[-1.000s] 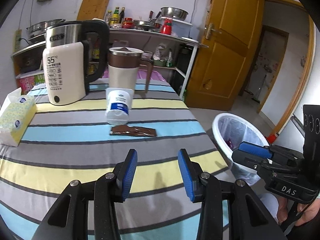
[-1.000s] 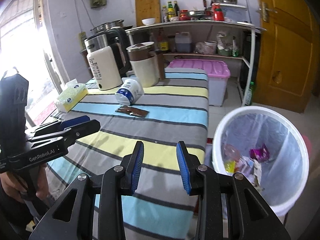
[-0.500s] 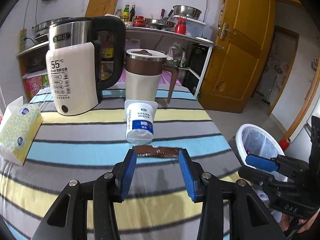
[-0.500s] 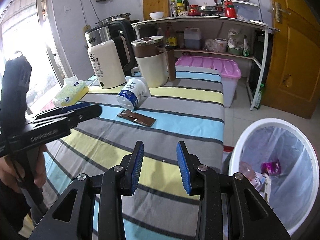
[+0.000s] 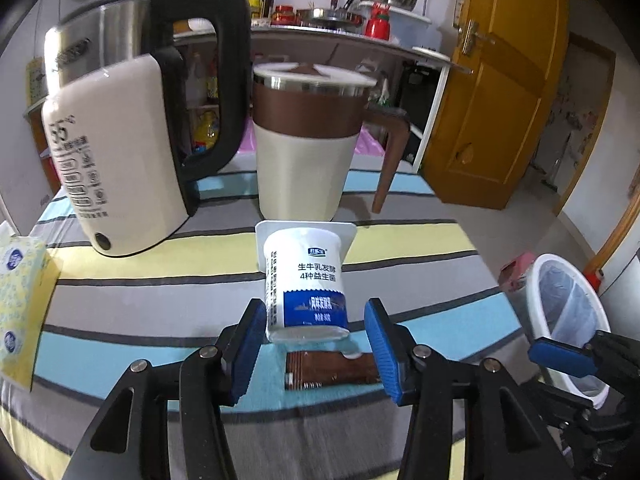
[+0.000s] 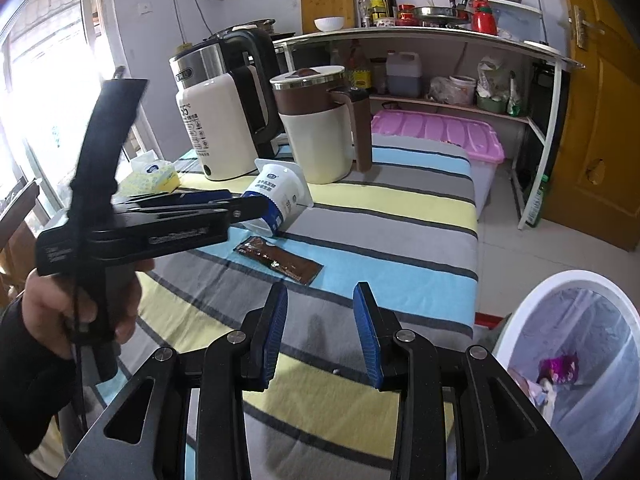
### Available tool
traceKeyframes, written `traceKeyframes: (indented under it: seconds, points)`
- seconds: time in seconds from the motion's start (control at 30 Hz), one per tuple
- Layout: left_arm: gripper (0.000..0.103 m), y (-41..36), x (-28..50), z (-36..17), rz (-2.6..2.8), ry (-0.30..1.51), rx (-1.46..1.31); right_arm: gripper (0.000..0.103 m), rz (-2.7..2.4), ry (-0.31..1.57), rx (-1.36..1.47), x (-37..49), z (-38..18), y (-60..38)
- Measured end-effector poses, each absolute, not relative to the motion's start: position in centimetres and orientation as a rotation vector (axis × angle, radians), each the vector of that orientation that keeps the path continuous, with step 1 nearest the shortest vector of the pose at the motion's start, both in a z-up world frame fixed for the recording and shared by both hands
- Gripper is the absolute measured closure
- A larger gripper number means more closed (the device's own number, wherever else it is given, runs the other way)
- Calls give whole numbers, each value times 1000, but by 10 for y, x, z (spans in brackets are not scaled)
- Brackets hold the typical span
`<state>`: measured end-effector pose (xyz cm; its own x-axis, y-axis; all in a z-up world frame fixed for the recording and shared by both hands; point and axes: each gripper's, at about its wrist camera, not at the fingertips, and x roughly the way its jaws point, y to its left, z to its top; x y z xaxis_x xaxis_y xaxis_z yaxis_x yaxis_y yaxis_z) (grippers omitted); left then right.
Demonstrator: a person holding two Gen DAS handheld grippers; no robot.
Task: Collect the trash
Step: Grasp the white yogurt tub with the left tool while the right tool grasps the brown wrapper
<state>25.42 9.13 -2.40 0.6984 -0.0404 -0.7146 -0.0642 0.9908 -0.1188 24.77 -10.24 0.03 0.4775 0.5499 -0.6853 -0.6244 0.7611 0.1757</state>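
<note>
Striped cloth lies bare toward the bench (image 6: 400, 216) edge. Your left gripper (image 5: 316, 344), fingers opening, brackets the toppled white-and-blue yogurt cup (image 5: 306, 284), untouched; right gripper (image 6: 322, 334) gapes empty.

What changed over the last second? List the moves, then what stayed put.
The left claw advanced across the table toward the tipped yogurt cup, its jaws opening; the cup's base now sits between the pads, not yet gripped. The right claw eased forward over the striped cloth, still open and empty. The cup, brown wrapper, kettle, jug and bin stayed where they were.
</note>
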Motion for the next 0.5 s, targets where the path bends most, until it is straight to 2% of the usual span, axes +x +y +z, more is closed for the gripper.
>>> traceKeyframes:
  seconds: [0.2,0.27,0.5]
  points:
    - [52,94,267,-34,29,821,-136,67,722,808,-110,255,-5,-99]
    - [55,94,268,-36,37,827,-128,67,722,811,-111,258,-5,-98]
    - [56,105,253,-26,46,780,-167,67,739,816,-130,266,-7,-89]
